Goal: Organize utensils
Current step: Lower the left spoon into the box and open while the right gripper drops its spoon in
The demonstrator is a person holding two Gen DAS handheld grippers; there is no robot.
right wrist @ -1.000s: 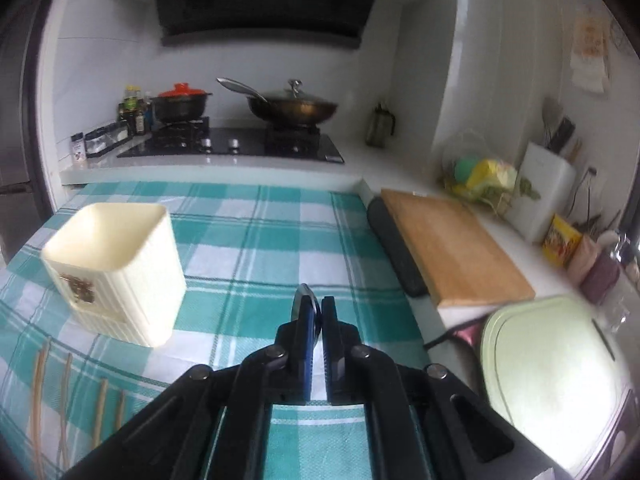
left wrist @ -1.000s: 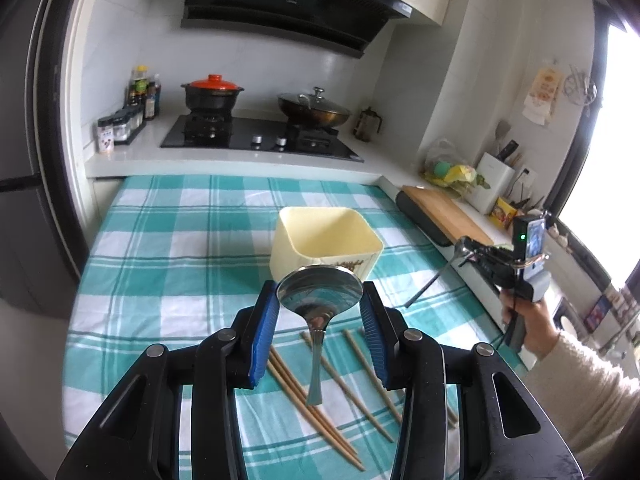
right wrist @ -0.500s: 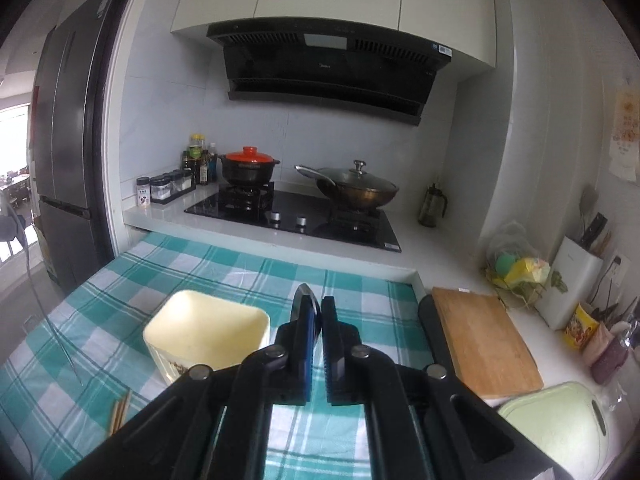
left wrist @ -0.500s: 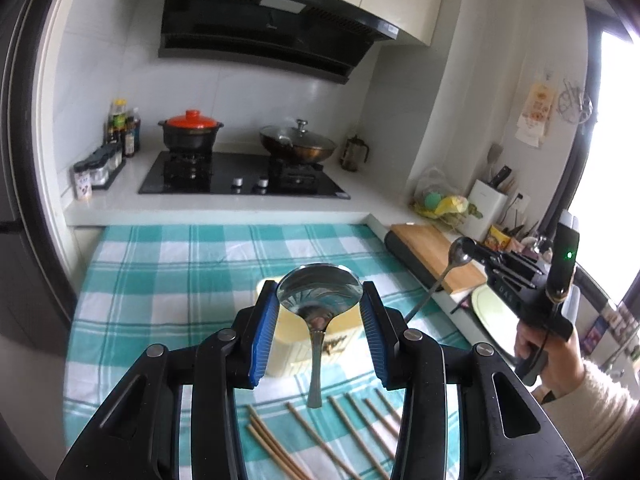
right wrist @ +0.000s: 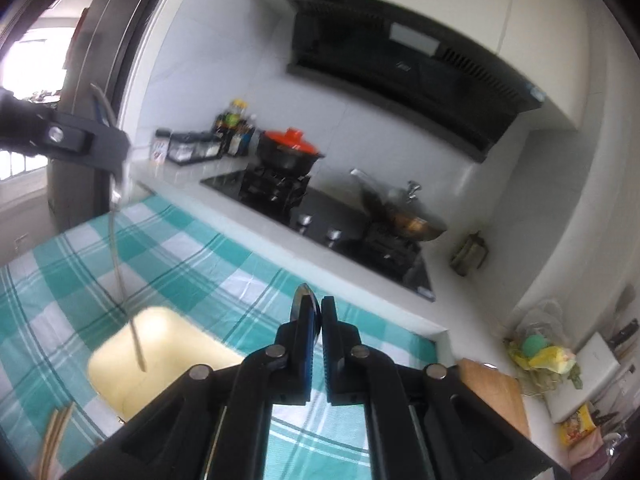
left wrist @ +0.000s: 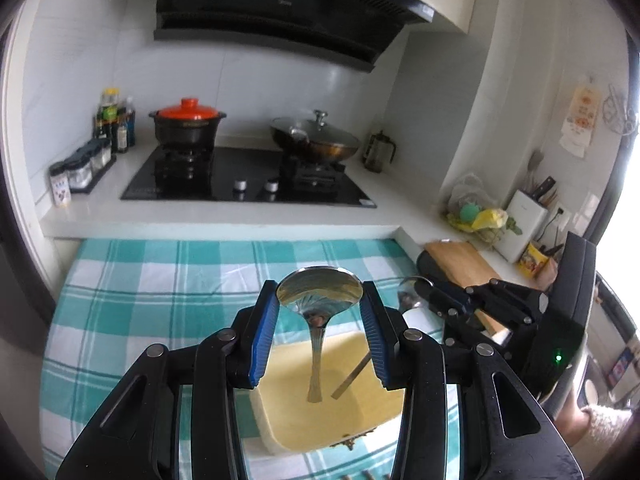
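Note:
My left gripper (left wrist: 320, 300) is shut on the bowl of a steel spoon (left wrist: 320, 290), whose handle hangs down over the cream square container (left wrist: 360, 420). My right gripper (left wrist: 424, 294) comes in from the right, shut on a second spoon (left wrist: 410, 298) whose handle slants into the same container. In the right wrist view, the right gripper (right wrist: 316, 312) pinches that spoon's bowl (right wrist: 306, 300) edge-on. The left gripper (right wrist: 114, 152) is at upper left, its spoon handle (right wrist: 128, 300) reaching down over the container (right wrist: 168, 344).
The container stands on a teal checked tablecloth (left wrist: 160, 280). Wooden chopsticks (right wrist: 56, 436) lie beside it. Behind are a hob (left wrist: 248, 180) with a red-lidded pot (left wrist: 188, 124) and a wok (left wrist: 316, 140). A cutting board (left wrist: 460, 264) and knife block (left wrist: 524, 216) sit at right.
Both grippers have travelled over the table until they hang above the container, each still carrying its spoon. The right gripper has rolled, and the chopsticks have slipped to the frame edge.

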